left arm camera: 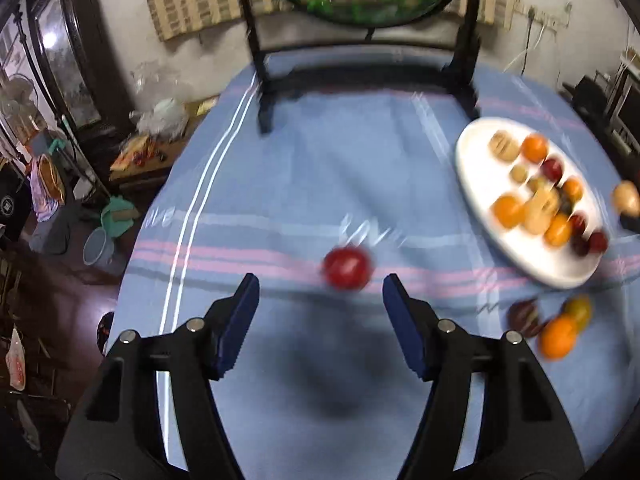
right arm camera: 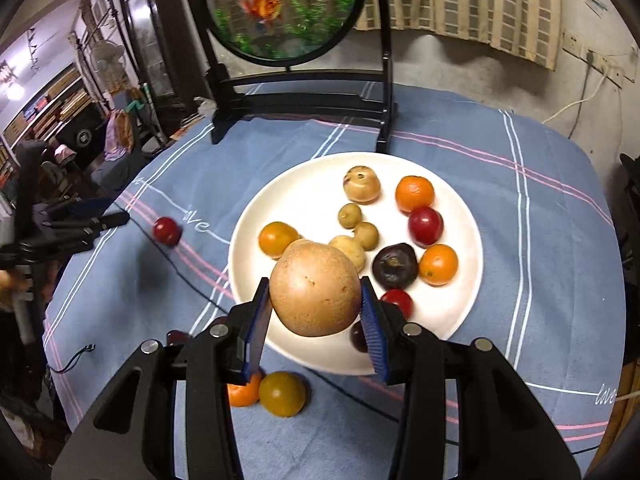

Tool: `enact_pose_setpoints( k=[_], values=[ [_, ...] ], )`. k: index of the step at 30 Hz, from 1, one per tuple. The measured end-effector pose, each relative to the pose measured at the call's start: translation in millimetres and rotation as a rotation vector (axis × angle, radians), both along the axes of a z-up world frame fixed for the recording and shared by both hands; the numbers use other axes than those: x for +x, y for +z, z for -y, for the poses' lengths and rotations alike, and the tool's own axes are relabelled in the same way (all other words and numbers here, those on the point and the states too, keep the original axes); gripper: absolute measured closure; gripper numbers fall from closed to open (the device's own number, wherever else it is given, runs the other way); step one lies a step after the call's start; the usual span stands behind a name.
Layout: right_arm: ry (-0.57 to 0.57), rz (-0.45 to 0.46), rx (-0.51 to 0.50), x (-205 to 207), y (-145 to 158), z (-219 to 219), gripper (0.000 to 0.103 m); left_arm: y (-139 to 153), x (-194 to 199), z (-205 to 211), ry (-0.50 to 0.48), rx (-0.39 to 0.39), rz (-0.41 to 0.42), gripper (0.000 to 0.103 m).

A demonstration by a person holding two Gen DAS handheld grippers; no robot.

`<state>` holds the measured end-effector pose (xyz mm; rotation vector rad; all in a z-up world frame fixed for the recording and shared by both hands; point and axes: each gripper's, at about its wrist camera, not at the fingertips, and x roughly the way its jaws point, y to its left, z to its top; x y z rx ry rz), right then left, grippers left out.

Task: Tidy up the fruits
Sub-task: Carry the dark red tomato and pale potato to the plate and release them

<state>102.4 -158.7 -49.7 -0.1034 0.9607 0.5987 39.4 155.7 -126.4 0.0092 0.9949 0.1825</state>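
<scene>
Right gripper (right arm camera: 316, 308) clamps a big tan fruit (right arm camera: 315, 288) over the near rim of the white plate (right arm camera: 304, 176), so drop-off looks next. Left gripper (left arm camera: 320, 300) gapes empty, lining up on the red fruit (left arm camera: 347, 267) lying mid-tabletop.

Both wrist cameras angle steeply down, close over the desk (left arm camera: 304, 168), sharing the white plate (right arm camera: 312, 184) and the red fruit (left arm camera: 347, 268) left of it.

A matt woven cloth (right arm camera: 520, 240) covers the bench. The plate (right arm camera: 312, 184) looks smooth, glossy ceramic. The red fruit (right arm camera: 166, 231) is shiny-skinned.
</scene>
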Motion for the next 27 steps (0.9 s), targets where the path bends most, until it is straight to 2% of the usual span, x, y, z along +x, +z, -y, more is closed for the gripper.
enact_pose_setpoints(
  k=[4, 11, 12, 13, 14, 15, 17, 21, 25, 27],
  values=[
    [0.025, -0.016, 0.021, -8.0, -2.7, -10.4, 0.059, -31.1, 0.0, -0.5, -0.022, -0.002, -0.046, 0.036],
    [0.035, -0.063, 0.007, -14.7, -15.1, -26.0, 0.059, -55.9, 47.3, 15.6, -0.082, 0.024, -0.034, 0.031],
    [0.037, -0.067, 0.004, -15.4, -16.1, -26.8, 0.059, -62.4, 53.4, 15.0, -0.077, 0.023, -0.057, 0.038],
    [0.037, -0.068, 0.001, -16.1, -17.2, -27.1, 0.059, -67.1, 57.7, 13.4, -0.069, 0.013, -0.077, 0.052],
    [0.034, -0.070, -0.001, -16.1, -18.5, -27.0, 0.059, -68.5, 59.1, 10.0, -0.055, 0.007, -0.082, 0.061],
    [0.031, -0.071, 0.000, -16.5, -18.7, -26.1, 0.060, -67.3, 59.5, 8.4, -0.050, -0.010, -0.080, 0.061],
    [0.021, -0.070, 0.003, -16.5, -19.3, -23.6, 0.060, -56.4, 55.6, 7.8, -0.043, -0.045, -0.066, 0.061],
    [-0.013, -0.056, 0.009, -12.4, -16.8, -14.9, 0.060, -15.5, 56.1, 38.7, -0.115, -0.065, 0.022, 0.061],
    [-0.058, -0.020, 0.019, 2.5, -3.0, -8.7, 0.059, 29.1, 72.1, 99.9, -0.237, -0.117, 0.113, 0.061],
    [-0.078, 0.007, 0.020, 14.6, 5.8, -6.0, 0.059, 34.6, 87.9, 132.8, -0.284, -0.122, 0.127, 0.060]
  ],
)
